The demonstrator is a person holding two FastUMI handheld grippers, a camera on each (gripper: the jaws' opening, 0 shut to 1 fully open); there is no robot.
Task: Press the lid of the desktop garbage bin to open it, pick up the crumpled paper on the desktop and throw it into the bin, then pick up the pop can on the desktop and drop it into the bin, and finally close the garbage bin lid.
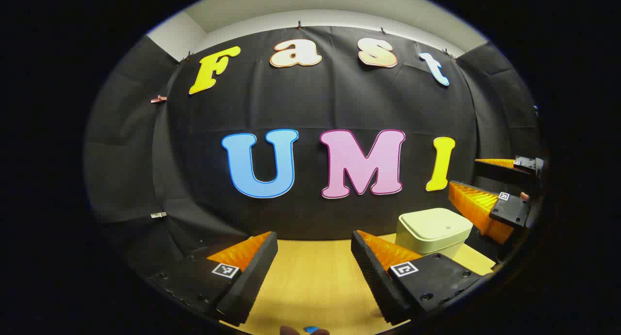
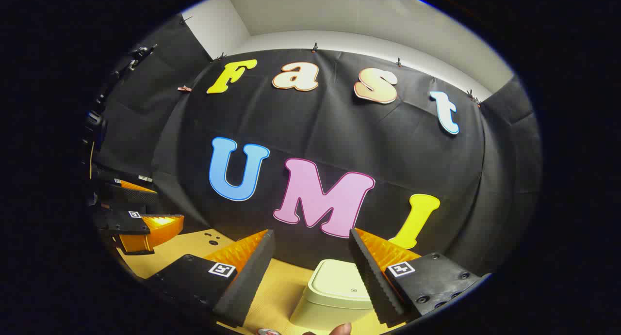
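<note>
The pale green desktop bin (image 1: 433, 231) stands on the wooden table (image 1: 315, 277) near the back wall, with its lid down. In the left gripper view my left gripper (image 1: 313, 235) is open and empty, and the bin sits off to its right. The right gripper (image 1: 465, 174) hovers open just right of the bin. In the right gripper view my right gripper (image 2: 311, 233) is open above the bin (image 2: 335, 291), which lies below and between its fingers. A round silvery, red-edged top, likely the pop can (image 2: 267, 332), peeks in at the bottom edge.
The left gripper (image 2: 169, 206) hangs open at the far left above the table (image 2: 194, 250). Black cloth walls close the booth behind and on both sides. A small blue thing (image 1: 310, 329) at the bottom edge is cut off too much to identify.
</note>
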